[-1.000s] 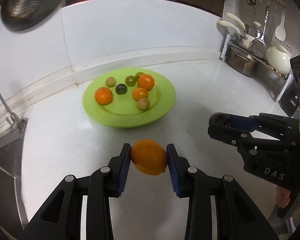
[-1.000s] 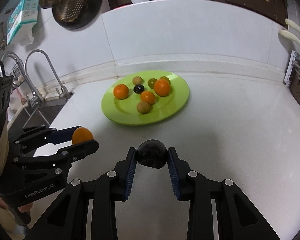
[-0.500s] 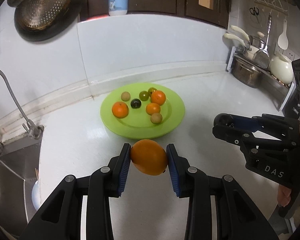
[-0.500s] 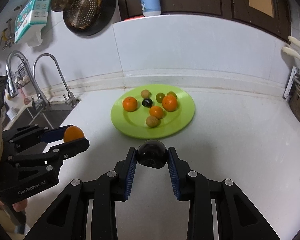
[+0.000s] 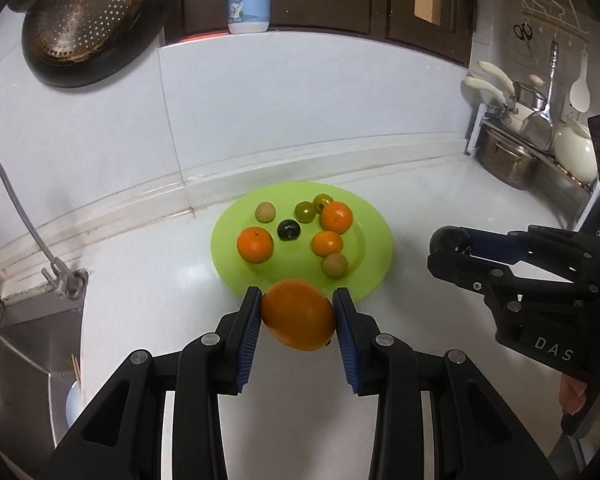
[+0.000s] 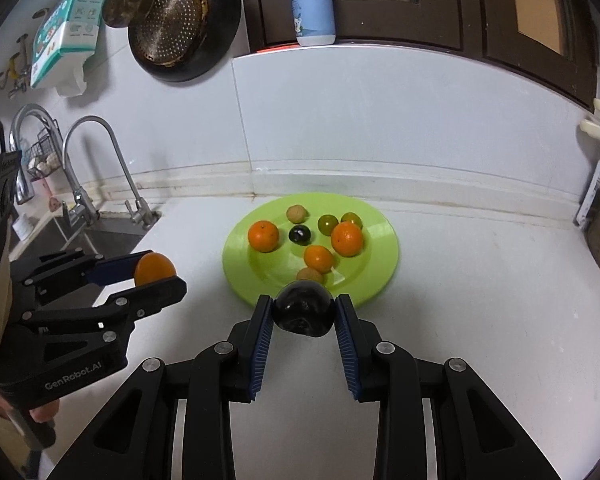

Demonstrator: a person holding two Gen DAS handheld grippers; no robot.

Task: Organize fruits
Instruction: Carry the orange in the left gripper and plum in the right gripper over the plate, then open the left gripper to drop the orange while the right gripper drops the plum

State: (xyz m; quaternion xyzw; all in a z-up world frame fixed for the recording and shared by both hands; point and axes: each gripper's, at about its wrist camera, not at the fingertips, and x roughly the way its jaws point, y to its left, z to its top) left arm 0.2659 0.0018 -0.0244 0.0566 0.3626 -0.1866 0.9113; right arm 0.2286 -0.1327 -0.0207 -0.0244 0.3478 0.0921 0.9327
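Observation:
A green plate (image 5: 372,220) (image 6: 380,268) on the white counter holds several fruits: oranges (image 5: 255,244) (image 6: 347,239), a dark plum (image 5: 289,230), green and brown small fruits. My left gripper (image 5: 297,320) is shut on a large orange (image 5: 298,320), held above the counter just short of the plate's near rim; it also shows in the right wrist view (image 6: 155,267). My right gripper (image 6: 303,314) is shut on a dark round fruit (image 6: 303,310), held before the plate's near rim; the left wrist view shows it at right (image 5: 450,240).
A sink (image 6: 100,236) with taps (image 6: 112,148) lies at the left. Pots and utensils (image 5: 516,156) stand on a rack at the right. A strainer pan (image 6: 180,20) hangs on the wall; a bottle (image 6: 312,4) stands on the ledge.
Both grippers have pulled back and risen from the plate with their fruits still held; the plate looks smaller and farther in both views.

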